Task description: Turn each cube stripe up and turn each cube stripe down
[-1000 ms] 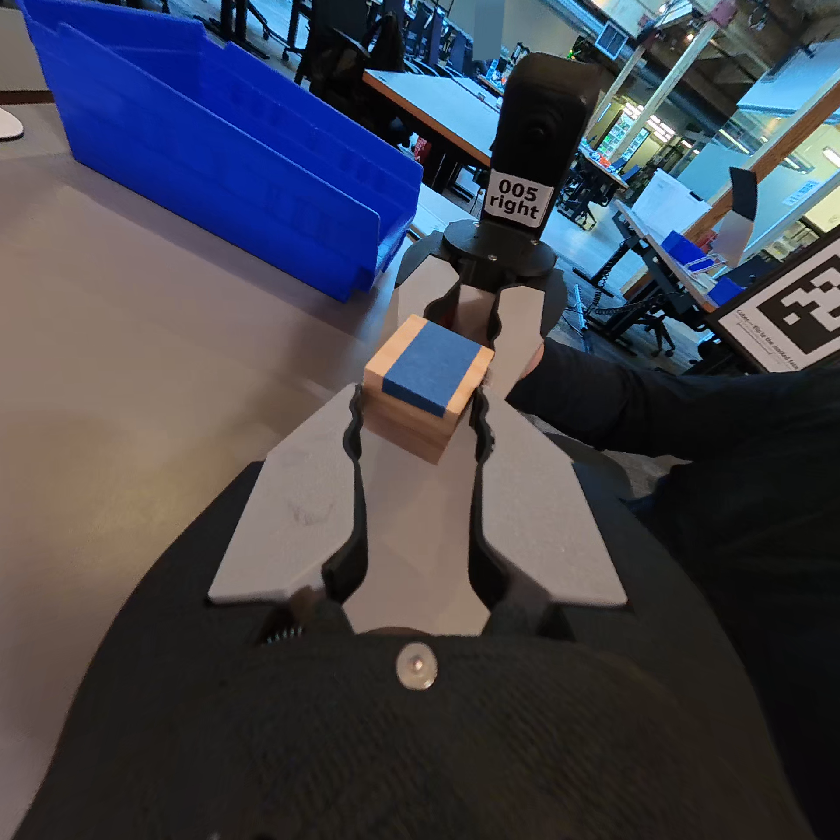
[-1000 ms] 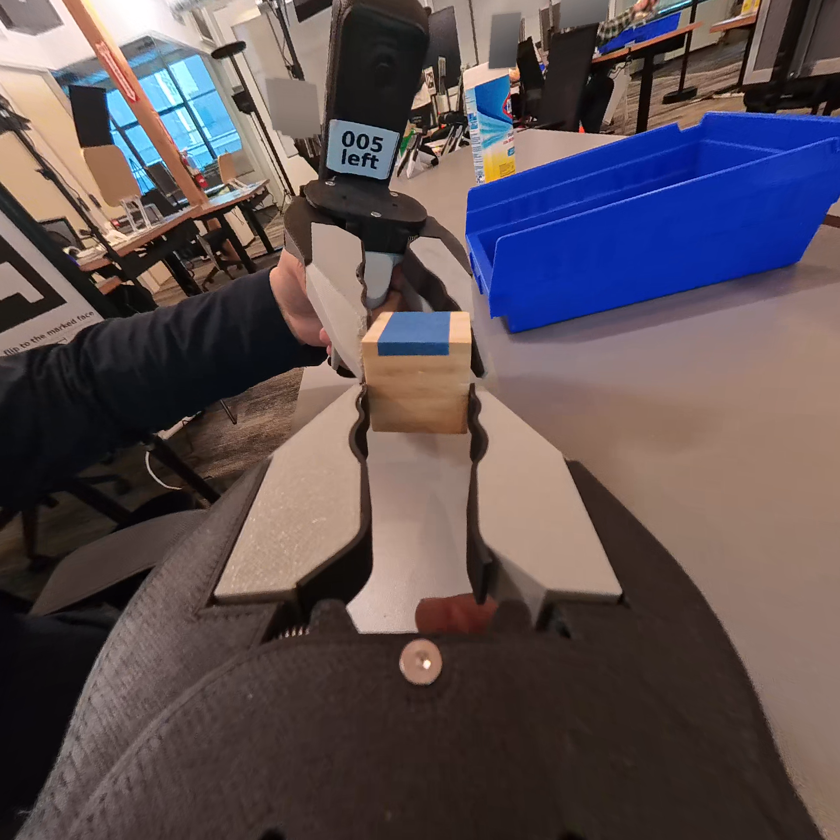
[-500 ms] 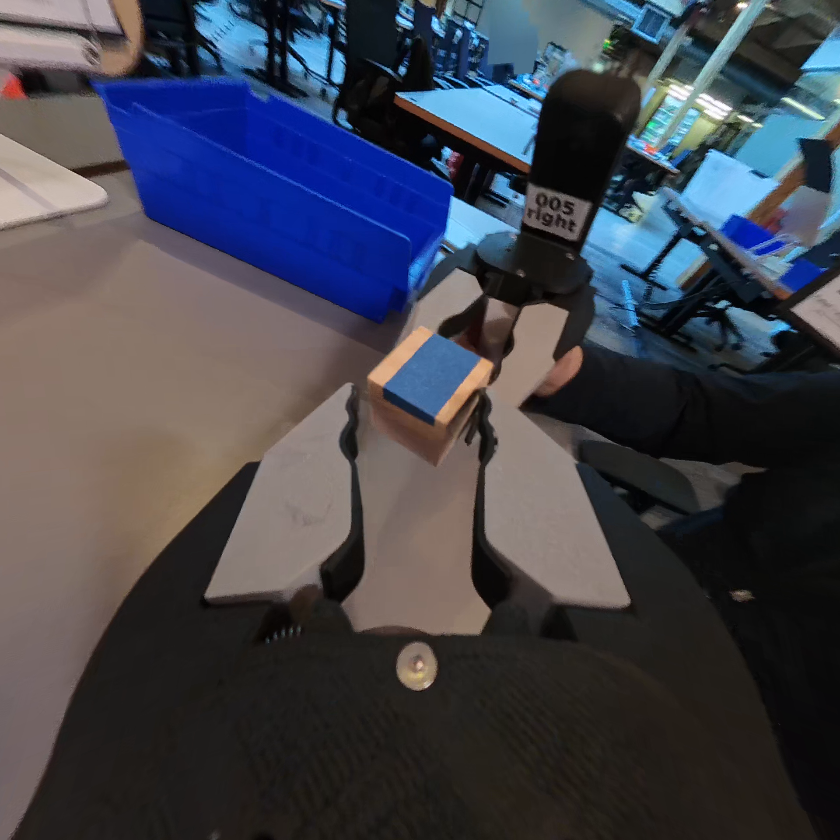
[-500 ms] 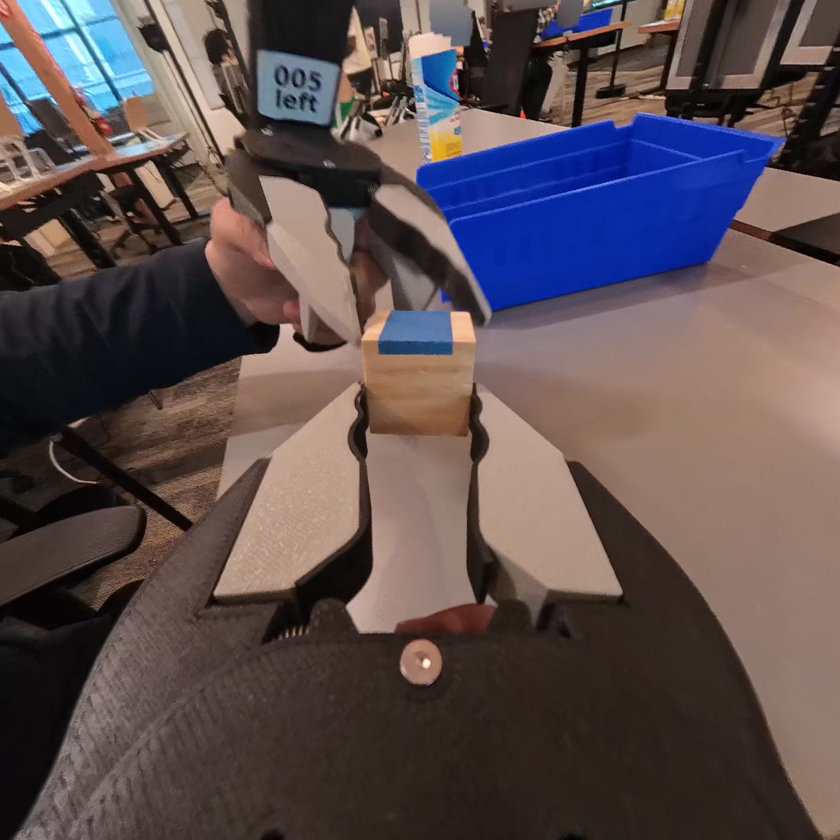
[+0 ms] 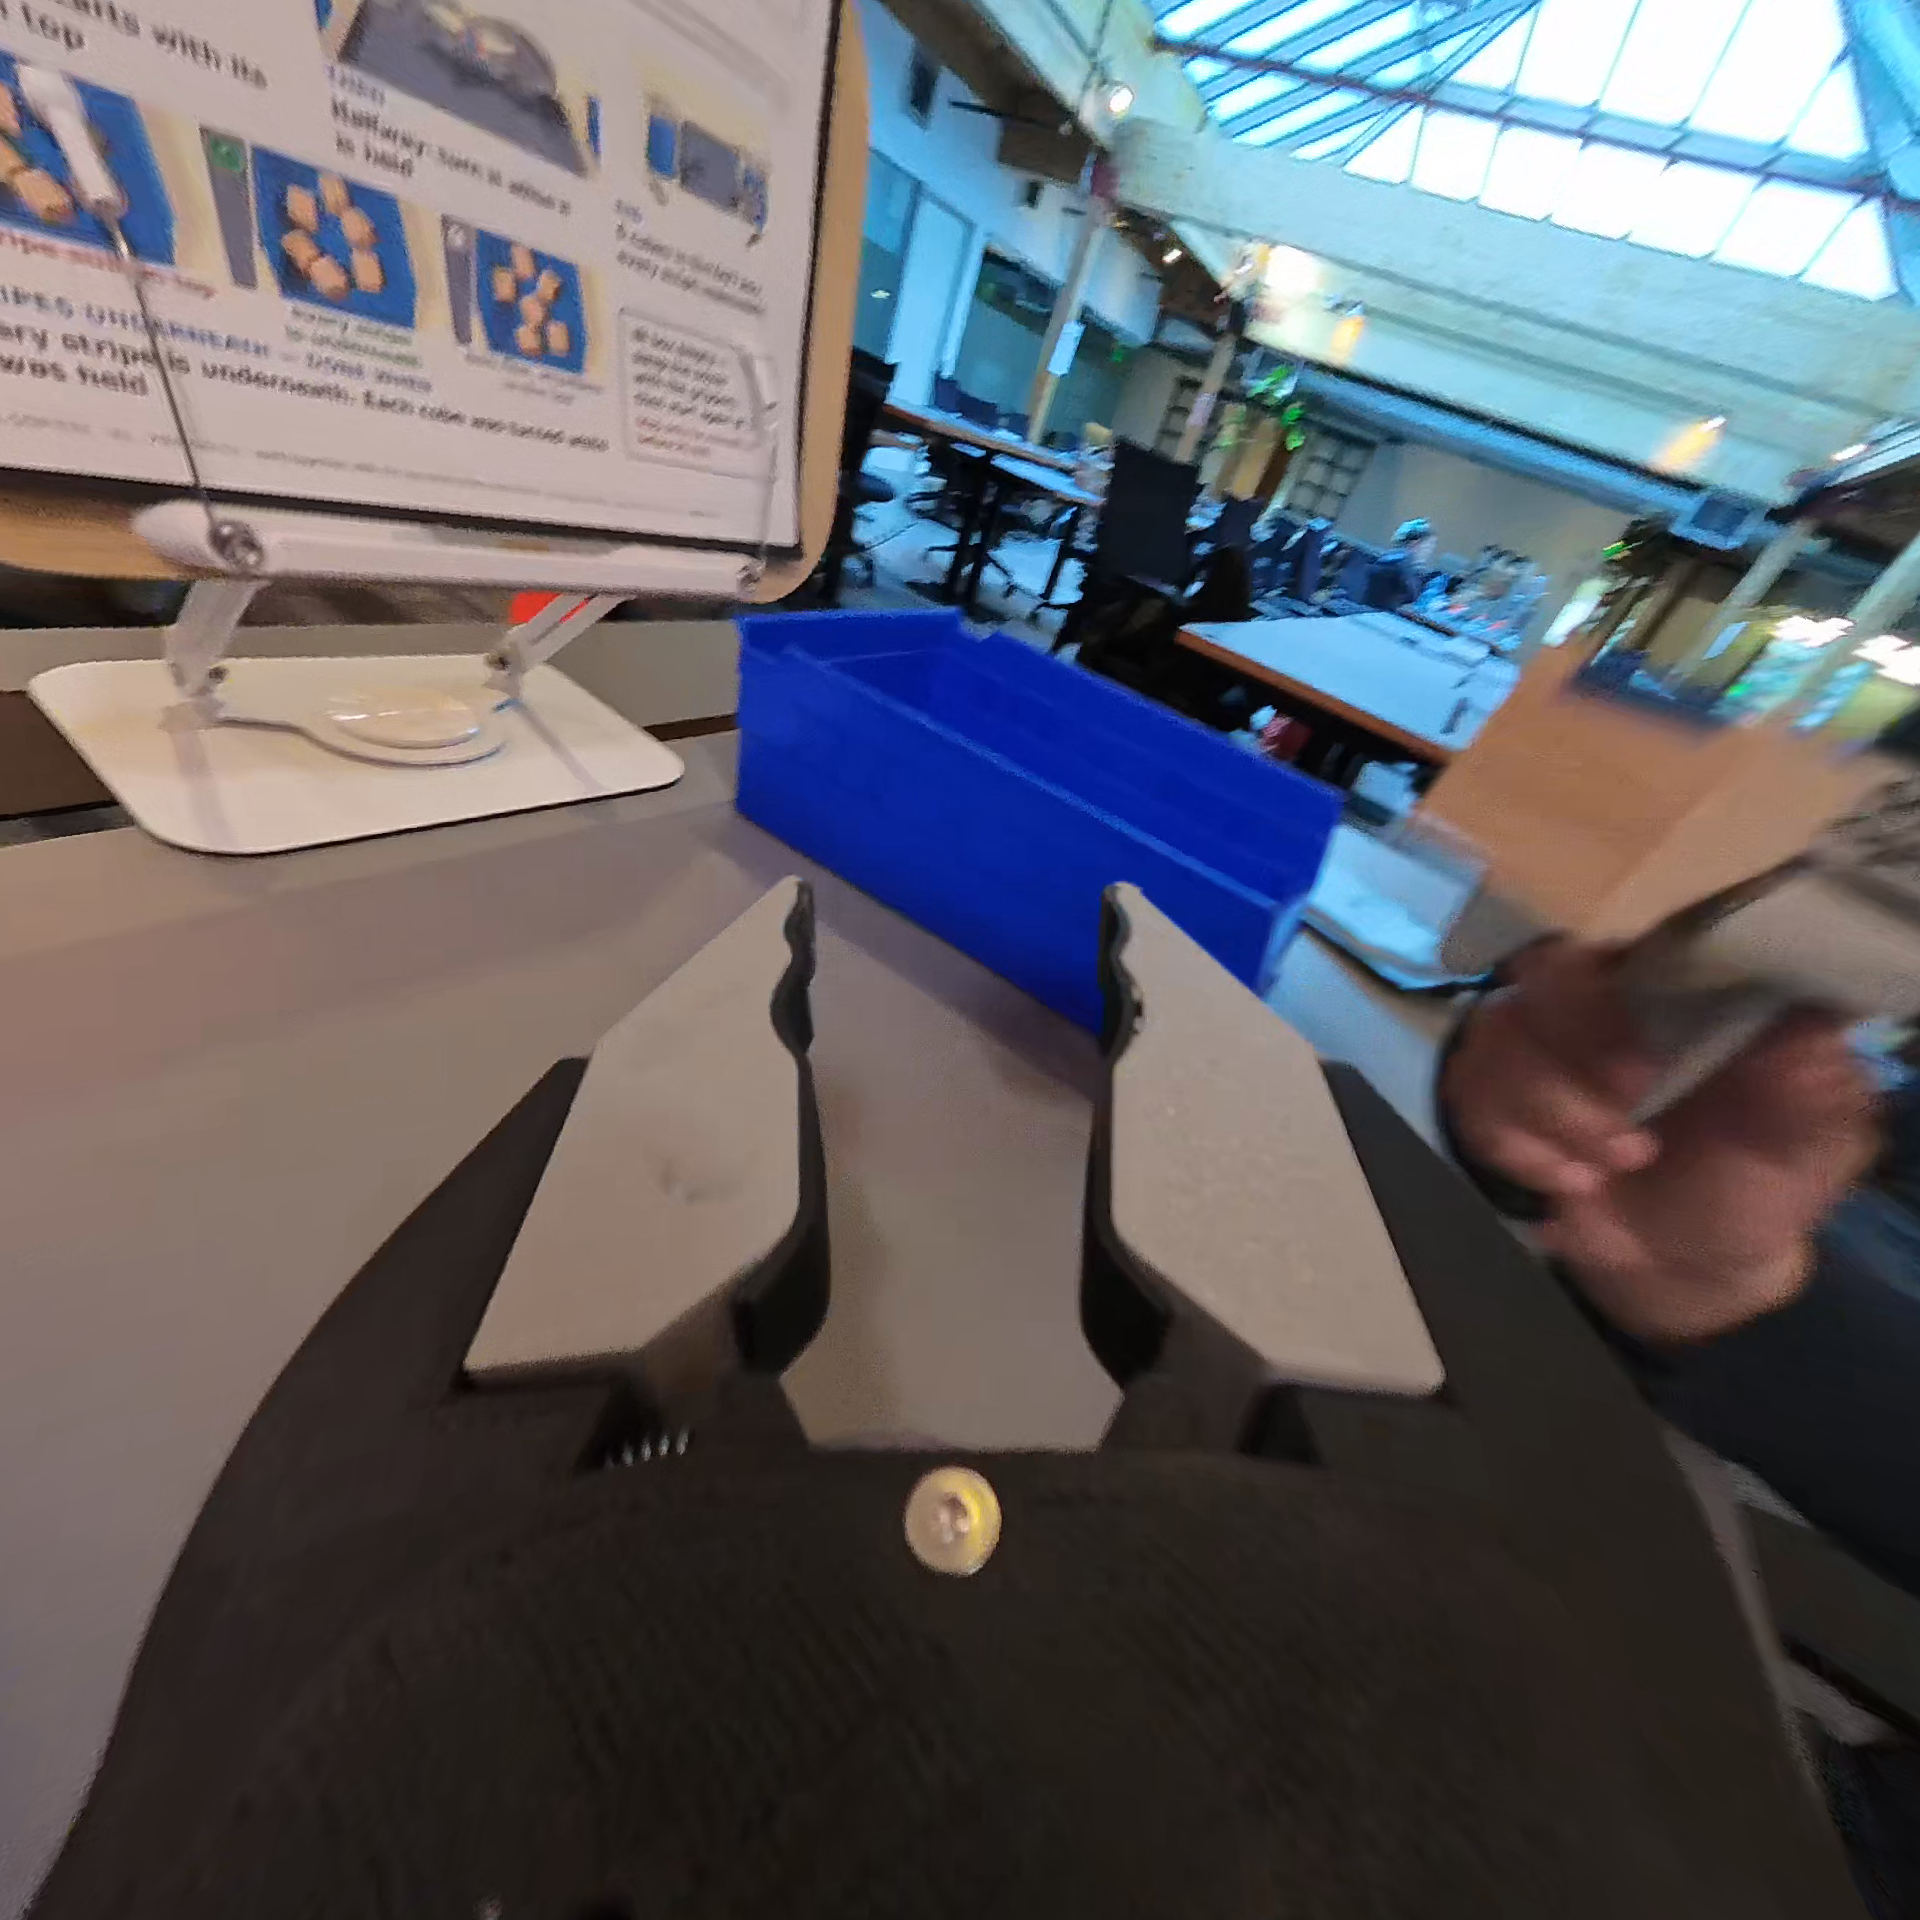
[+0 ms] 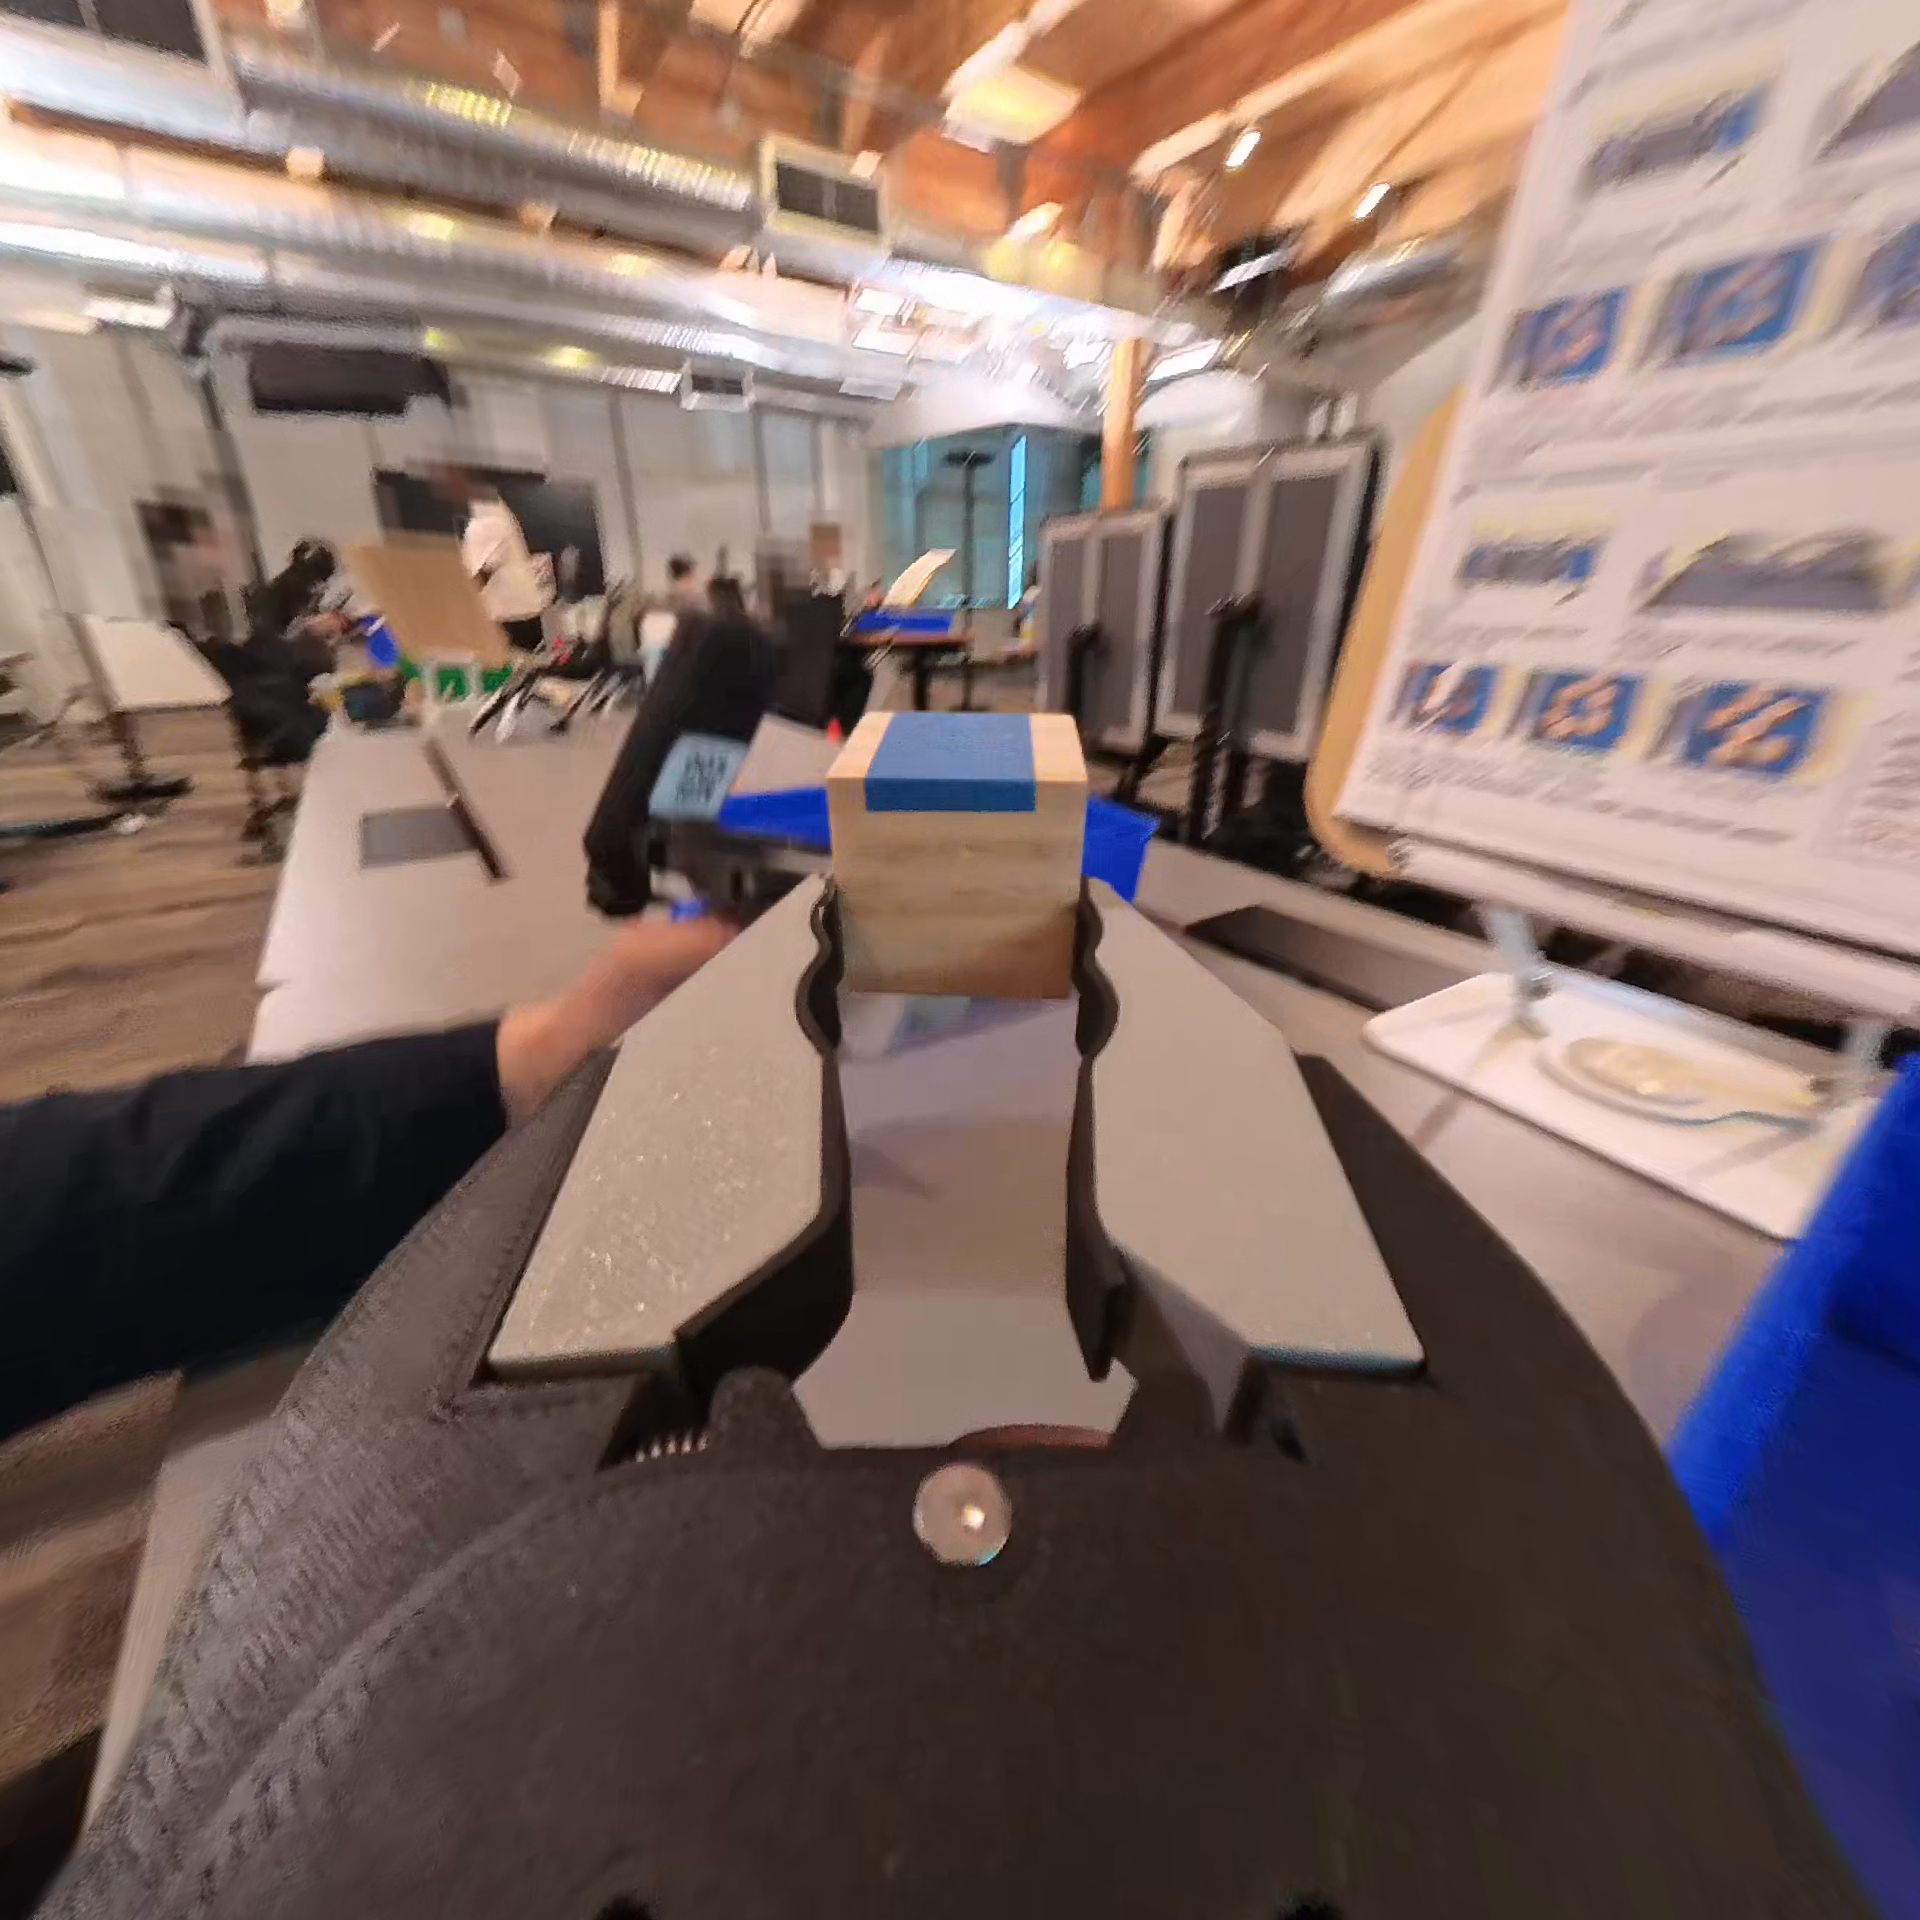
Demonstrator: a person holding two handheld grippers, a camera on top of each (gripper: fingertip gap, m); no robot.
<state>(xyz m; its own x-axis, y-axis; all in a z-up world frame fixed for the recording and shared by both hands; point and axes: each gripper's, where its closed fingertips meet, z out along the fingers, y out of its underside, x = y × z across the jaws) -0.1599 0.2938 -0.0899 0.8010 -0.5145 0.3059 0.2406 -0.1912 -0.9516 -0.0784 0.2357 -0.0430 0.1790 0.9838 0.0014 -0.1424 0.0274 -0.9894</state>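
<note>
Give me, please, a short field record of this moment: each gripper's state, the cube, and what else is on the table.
left gripper: open, empty, over the table
right gripper: shut on cube, lifted
cube: wooden, blue stripe on its upper face
bin: blue, on the table beyond the left gripper; inside not visible
sheet stand: white, holds an instruction sheet, left of the bin

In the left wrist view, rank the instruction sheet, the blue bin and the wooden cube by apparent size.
1. instruction sheet, cropped by the frame, largest
2. blue bin
3. wooden cube, smallest; blurred and nearer than the bin, so its real size is unsure
</note>
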